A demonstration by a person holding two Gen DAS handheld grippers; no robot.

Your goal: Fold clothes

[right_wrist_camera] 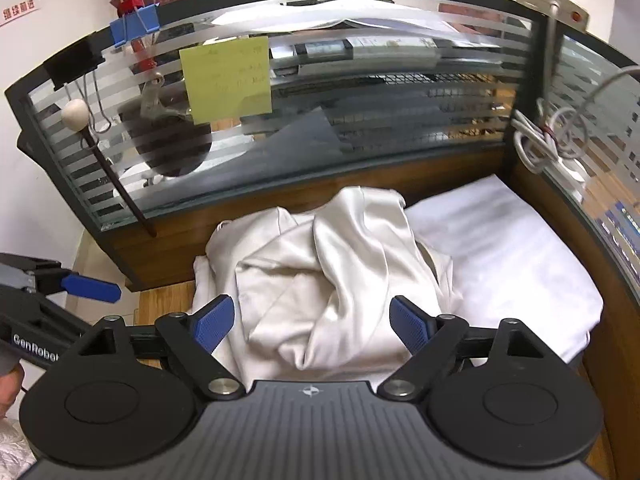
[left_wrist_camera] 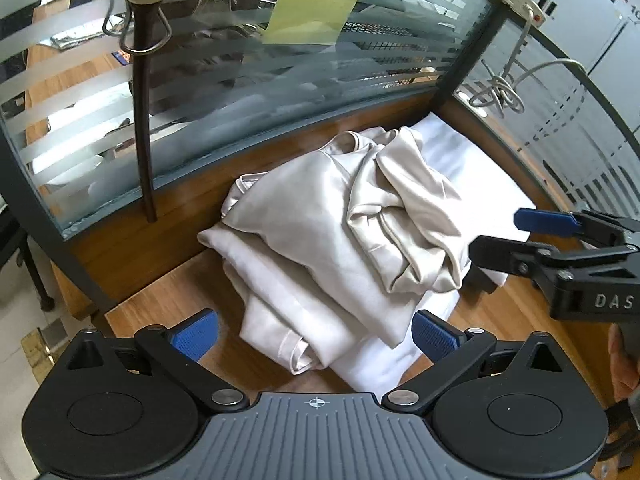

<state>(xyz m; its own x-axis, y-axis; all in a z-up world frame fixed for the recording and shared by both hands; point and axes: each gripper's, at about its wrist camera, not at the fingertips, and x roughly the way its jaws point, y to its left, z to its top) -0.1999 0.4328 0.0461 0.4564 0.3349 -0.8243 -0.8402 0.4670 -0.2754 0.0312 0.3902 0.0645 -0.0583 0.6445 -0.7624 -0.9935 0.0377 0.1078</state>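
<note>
Now, line by line:

Left tongs [left_wrist_camera: 314, 334]: wide apart, with nothing between the blue pads. They hang over the near edge of the pile and pinch no cloth.

Right tongs [right_wrist_camera: 312, 322]: also wide apart and empty. They hang over the bunched-up middle of the shirt. In the left view they come in from the right side, above the white cloth.

Shirt [left_wrist_camera: 328, 236]: a shiny cream top. It lies on the counter, on top of the white cloth, near the glass wall. The neck hole points to the wall. One part is folded over and lies in a crumpled lump on the right.

White cloth [right_wrist_camera: 500, 248]: a flat folded piece under the shirt. It sticks out to the right, into the corner.

Counter [left_wrist_camera: 168, 304]: brown wood, with a striped glass wall [left_wrist_camera: 280, 92] at the back and on the right.

Step in hand: I think the fold has just been let go, and it looks messy.

How to do it well: pick one clear edge for each pair of tongs, not the lump. Pinch only the cream cloth, not the white one below. Pull the edge flat first, then lay it over slowly so the slippery cloth does not slide.

What could go wrong: the smooth shirt may slip off the pile.
</note>
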